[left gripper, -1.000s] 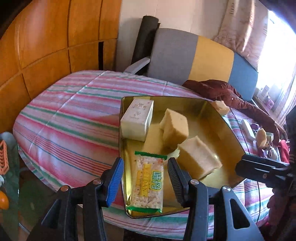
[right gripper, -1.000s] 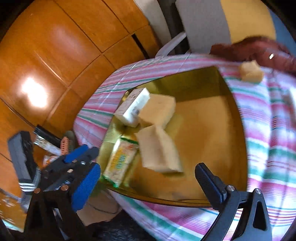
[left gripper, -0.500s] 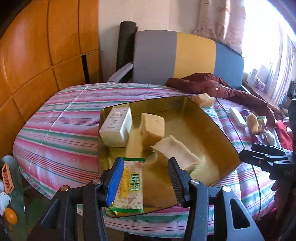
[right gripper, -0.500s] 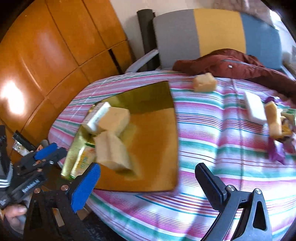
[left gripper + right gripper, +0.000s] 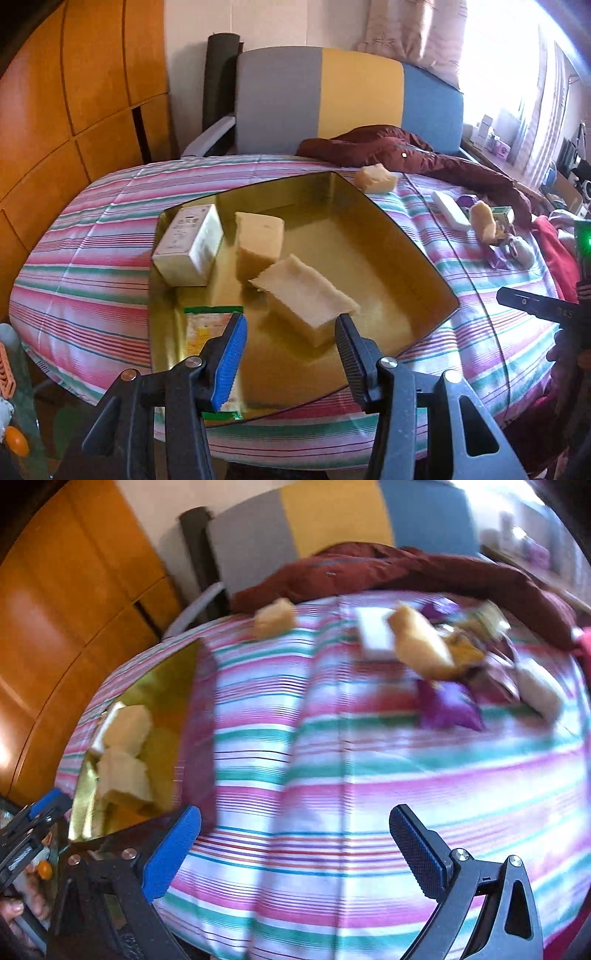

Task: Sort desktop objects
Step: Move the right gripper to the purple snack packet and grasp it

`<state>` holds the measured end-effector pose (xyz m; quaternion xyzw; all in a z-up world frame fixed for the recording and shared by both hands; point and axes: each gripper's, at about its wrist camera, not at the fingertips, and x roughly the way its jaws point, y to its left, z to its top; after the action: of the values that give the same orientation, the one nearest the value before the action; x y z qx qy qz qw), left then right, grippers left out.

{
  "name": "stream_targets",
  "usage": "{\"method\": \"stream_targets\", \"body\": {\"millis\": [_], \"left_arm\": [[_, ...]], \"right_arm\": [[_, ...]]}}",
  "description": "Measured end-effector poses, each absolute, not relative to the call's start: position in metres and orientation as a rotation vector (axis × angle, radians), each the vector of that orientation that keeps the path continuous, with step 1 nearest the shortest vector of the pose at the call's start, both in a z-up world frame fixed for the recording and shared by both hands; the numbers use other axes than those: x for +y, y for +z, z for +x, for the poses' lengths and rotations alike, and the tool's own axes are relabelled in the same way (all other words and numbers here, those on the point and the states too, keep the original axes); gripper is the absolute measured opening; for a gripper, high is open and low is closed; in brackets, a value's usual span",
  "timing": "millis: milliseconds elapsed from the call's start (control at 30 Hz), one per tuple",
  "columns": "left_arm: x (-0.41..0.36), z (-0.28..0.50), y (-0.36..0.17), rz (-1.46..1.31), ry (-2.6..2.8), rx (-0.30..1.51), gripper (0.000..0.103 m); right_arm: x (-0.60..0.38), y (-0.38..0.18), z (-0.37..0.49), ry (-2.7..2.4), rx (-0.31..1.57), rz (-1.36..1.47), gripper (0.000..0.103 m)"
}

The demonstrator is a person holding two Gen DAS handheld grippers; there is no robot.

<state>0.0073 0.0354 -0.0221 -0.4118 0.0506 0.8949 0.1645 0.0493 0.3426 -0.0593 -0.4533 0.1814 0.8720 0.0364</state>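
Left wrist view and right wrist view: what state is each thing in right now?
Gold metal tray: open, partly filled.
White rectangular box: closed, in the tray.
Green-edged cracker packet: sealed, flat in the tray.
Left gripper: open, empty.
Right gripper: open, empty.

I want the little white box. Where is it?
In the left wrist view, the white box sits in the gold tray's far-left corner, right beside a yellow sponge.
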Motion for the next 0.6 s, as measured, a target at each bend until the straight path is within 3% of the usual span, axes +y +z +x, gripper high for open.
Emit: {"method": "stream_targets", "body": {"millis": [267,400,600], "left_arm": [[0.054,0.009,-0.024,-1.167,2.497,0.164,0.050],[0.063,0.009,-0.024,-1.166,2.472,0.181,0.050],[0.071,0.007,-0.025,-1.175,2.459,0.195,0.050]], "right_arm": [[0.408,-0.062,0.065,2.524,0.683,-1.359,0.102],[0.429,-0.059,0.057,2.495,0.664,-1.365,0.092],[0.451,-0.069,0.024,2.479,0.658,-1.412,0.091]]}}
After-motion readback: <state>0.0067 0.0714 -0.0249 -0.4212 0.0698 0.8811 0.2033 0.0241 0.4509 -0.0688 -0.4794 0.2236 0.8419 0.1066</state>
